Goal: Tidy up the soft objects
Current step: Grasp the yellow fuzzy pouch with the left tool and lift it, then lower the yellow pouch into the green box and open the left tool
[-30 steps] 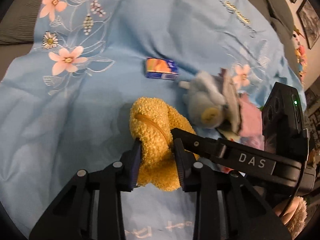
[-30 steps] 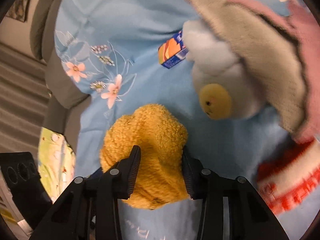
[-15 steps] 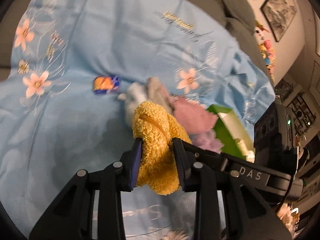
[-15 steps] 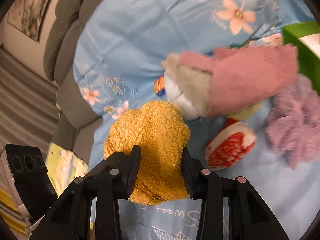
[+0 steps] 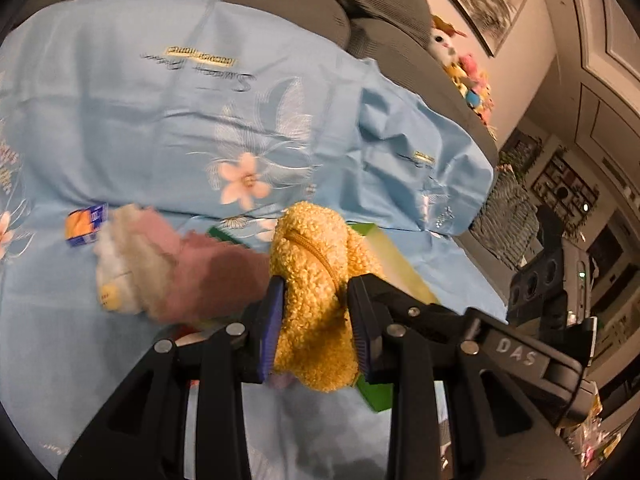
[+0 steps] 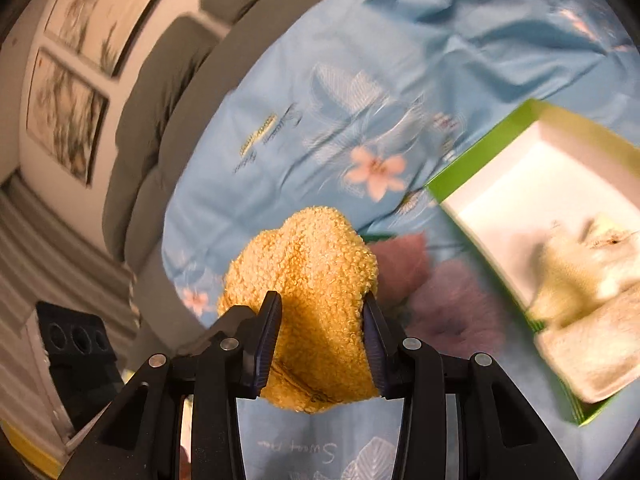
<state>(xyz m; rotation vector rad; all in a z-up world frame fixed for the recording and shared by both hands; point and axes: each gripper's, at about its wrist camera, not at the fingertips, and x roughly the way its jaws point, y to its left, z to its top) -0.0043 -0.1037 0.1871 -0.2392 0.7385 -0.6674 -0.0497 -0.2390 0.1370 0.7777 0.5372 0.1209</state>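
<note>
A fuzzy yellow pouch with a zipper (image 5: pixel 316 292) is held in the air by both grippers. My left gripper (image 5: pixel 316 320) is shut on one end of it. My right gripper (image 6: pixel 322 328) is shut on the other end (image 6: pixel 316 280). A green box with a white inside (image 6: pixel 476 168) lies on the blue sheet to the right and holds pale soft items (image 6: pixel 588 280). In the left wrist view the box (image 5: pixel 376 394) is mostly hidden behind the pouch.
A pink and grey plush toy (image 5: pixel 160 268) and a small orange-blue carton (image 5: pixel 84 226) lie on the flowered blue sheet (image 5: pixel 200 120). A lilac fluffy item (image 6: pixel 456 308) lies beside the box. Grey sofa cushions (image 6: pixel 160 80) are behind.
Both grippers have lifted the yellow pouch off the sheet and carried it to the right, toward the green box. The box has come into view.
</note>
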